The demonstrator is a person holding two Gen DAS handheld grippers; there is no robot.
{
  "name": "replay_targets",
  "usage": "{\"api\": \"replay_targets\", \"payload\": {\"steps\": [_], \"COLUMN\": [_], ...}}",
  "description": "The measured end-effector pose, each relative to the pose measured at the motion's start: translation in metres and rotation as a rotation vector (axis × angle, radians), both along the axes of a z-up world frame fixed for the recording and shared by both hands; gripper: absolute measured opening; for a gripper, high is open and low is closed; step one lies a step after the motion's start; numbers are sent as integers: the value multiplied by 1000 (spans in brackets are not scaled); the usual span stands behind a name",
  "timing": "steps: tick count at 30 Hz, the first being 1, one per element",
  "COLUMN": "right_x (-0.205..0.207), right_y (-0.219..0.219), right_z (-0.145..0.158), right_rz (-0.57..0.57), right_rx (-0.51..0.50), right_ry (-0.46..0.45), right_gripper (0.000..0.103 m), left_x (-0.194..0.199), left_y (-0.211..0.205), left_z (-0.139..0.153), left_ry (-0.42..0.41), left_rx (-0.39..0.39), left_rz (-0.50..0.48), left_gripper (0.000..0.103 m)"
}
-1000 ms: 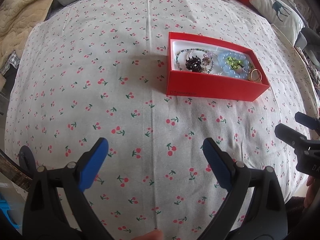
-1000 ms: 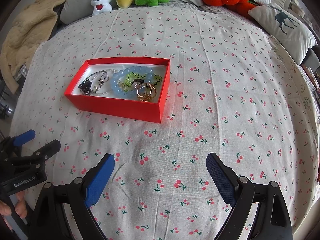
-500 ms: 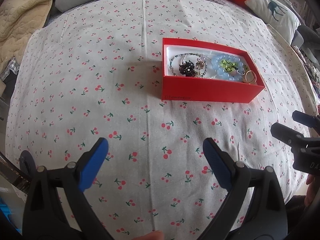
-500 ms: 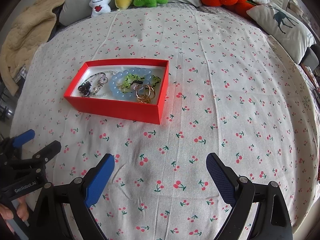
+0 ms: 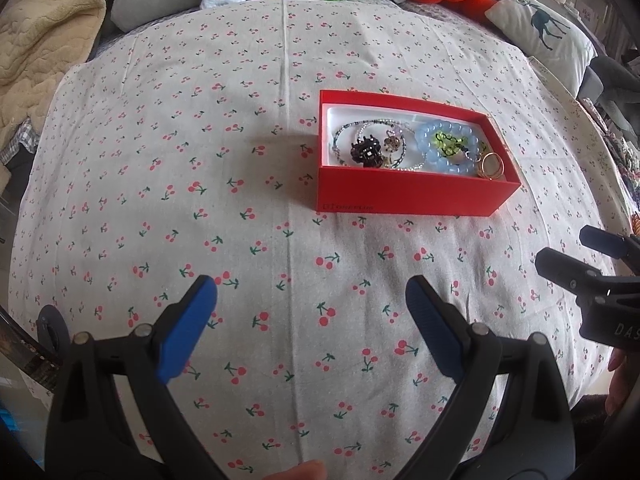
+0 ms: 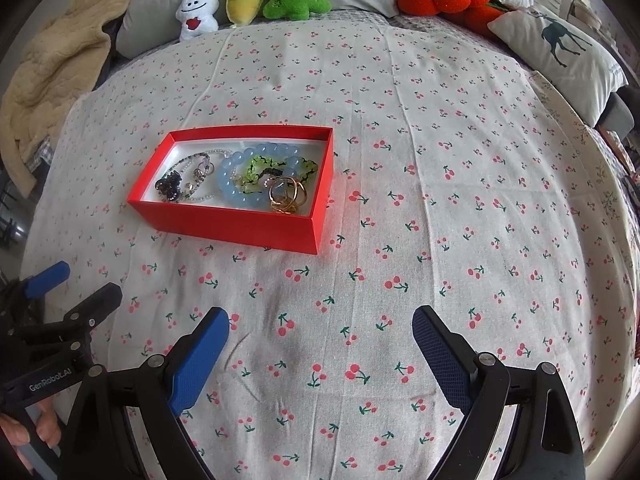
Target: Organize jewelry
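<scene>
The red box [image 6: 240,222] is set on the cherry-print sheet [image 6: 440,200], with a blue bracelet [image 6: 240,196], gold rings [image 6: 286,196] and a necklace [image 5: 360,136] inside. The left gripper [image 5: 310,312] and right gripper [image 6: 320,344] are held near it, jaws spread wide and empty.
</scene>
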State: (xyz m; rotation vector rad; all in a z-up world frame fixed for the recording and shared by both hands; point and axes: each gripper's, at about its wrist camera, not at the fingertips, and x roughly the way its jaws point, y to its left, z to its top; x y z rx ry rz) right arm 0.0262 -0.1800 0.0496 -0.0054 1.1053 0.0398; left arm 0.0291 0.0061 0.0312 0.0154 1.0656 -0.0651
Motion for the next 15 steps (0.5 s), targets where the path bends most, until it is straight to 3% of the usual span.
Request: {"api": "replay_targets", "payload": {"steps": [15], "right_x": [0], "right_y": [4], "right_z": [-4], "right_rz": [-2], "right_rx": [-12], "right_ry": [3], "right_gripper": [94], "left_x": [-2], "left_y": [2], "left_z": [-1], "left_ry": [1], "left_rx": [-11], "left_rz": [2], "left_gripper": [95]}}
